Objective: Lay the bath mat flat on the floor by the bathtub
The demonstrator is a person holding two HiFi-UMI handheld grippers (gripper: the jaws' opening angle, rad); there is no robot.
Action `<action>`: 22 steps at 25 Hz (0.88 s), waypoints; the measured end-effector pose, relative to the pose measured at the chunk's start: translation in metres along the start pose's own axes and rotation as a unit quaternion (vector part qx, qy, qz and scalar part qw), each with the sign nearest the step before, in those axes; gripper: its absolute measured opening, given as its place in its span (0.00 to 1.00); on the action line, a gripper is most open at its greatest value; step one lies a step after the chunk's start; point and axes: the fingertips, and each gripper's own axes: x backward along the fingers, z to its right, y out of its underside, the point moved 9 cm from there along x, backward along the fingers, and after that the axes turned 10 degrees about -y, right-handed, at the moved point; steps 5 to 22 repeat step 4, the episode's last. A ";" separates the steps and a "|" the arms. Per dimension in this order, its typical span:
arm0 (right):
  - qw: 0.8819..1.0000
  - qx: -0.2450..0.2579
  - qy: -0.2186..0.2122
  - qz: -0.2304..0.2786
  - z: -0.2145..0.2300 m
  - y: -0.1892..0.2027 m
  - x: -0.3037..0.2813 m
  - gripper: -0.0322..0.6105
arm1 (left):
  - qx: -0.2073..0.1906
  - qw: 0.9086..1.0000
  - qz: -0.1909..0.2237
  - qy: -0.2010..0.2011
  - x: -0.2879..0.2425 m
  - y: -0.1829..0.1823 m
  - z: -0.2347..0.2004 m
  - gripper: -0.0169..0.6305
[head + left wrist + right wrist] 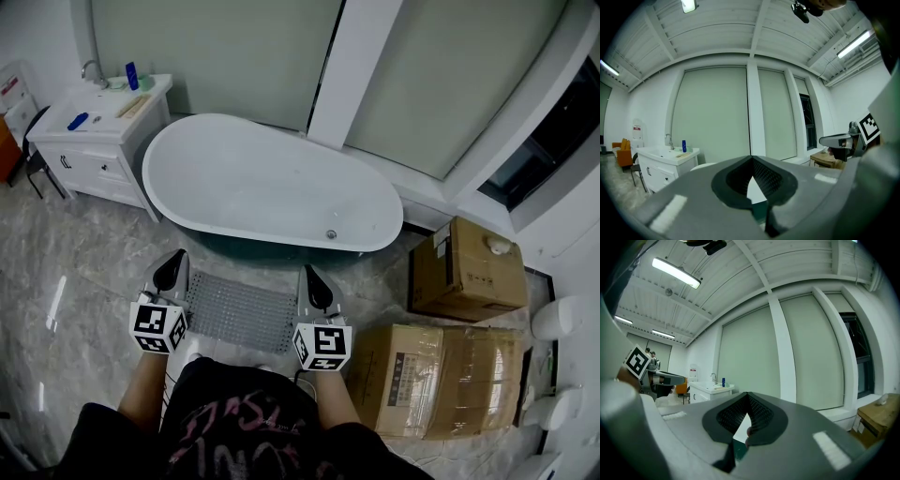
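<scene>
Head view, looking steeply down. I hold the left gripper (178, 255) and the right gripper (310, 273) side by side in front of me, both pointing toward the white bathtub (272, 178). Each one's marker cube faces up at its near end. The bath mat (239, 314) (grey, with a fine dotted texture) shows in the gap between the two grippers. It is spread out on the marbled floor (84, 272), and its far edge is just beside the tub's dark base. I cannot tell from above whether either gripper touches it. In the left gripper view the dark ribbed pads (765, 176) meet at their tips, so the jaws are closed together. The small wedge of gap behind the tips shows only the tub's white wall and dark base. The right gripper view gives the same reading: its pads (760, 414) are pressed together tip to tip. A white vanity (94, 141) stands at the tub's left end, with a blue bottle (132, 75) on top. Two cardboard boxes (469, 267) sit on the floor to the right.
</scene>
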 end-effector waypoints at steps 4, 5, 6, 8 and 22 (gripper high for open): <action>1.000 0.002 -0.005 -0.004 0.006 0.000 0.003 0.09 | -0.001 1.000 -0.001 -0.001 0.000 -0.001 0.007 0.03; 1.000 0.002 -0.005 -0.004 0.006 0.000 0.003 0.09 | -0.001 1.000 -0.001 -0.001 0.000 -0.001 0.007 0.03; 1.000 0.002 -0.005 -0.004 0.006 0.000 0.003 0.09 | -0.001 1.000 -0.001 -0.001 0.000 -0.001 0.007 0.03; 1.000 0.002 -0.005 -0.004 0.006 0.000 0.003 0.09 | -0.001 1.000 -0.001 -0.001 0.000 -0.001 0.007 0.03; 1.000 0.002 -0.005 -0.004 0.006 0.000 0.003 0.09 | -0.001 1.000 -0.001 -0.001 0.000 -0.001 0.007 0.03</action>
